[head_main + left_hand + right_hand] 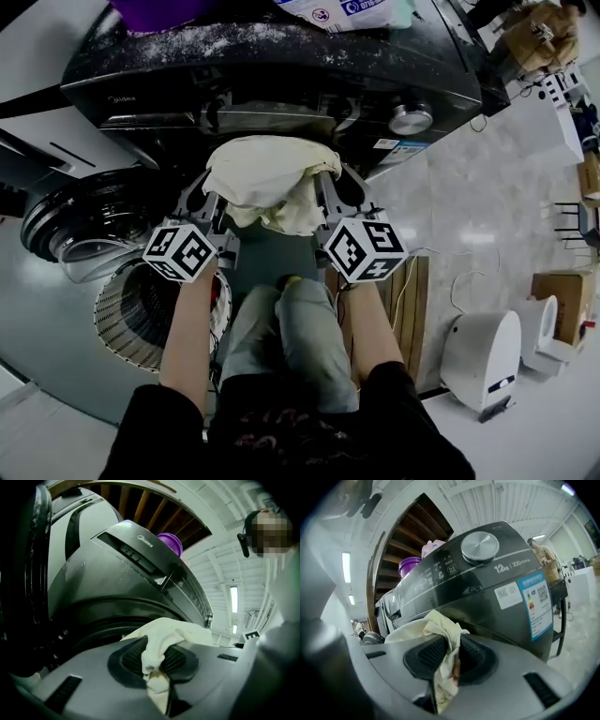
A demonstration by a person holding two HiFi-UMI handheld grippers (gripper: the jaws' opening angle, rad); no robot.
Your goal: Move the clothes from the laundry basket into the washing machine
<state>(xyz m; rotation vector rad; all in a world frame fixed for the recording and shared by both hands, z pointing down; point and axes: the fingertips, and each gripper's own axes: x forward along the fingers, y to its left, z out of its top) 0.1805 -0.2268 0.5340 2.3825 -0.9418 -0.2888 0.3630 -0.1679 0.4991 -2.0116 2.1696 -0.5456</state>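
A cream-white garment (267, 178) hangs bunched between my two grippers, right in front of the dark front-loading washing machine (281, 75). My left gripper (214, 197) is shut on the garment's left edge (159, 641), the cloth pinched between its ribbed pads. The right gripper (328, 192) is shut on the right edge of the garment (443, 637). Both point level at the washing machine (126, 573) front (487, 583). The round door (80, 230) stands swung open at the left. The laundry basket (141, 309), round and ribbed, sits on the floor below my left arm.
A purple container (169, 543) and a detergent bag (352, 11) rest on top of the machine. A white appliance (483, 356) and cardboard boxes (562, 300) stand at the right. A wooden pallet (412, 309) lies by my right arm. Another person (541, 555) stands further off.
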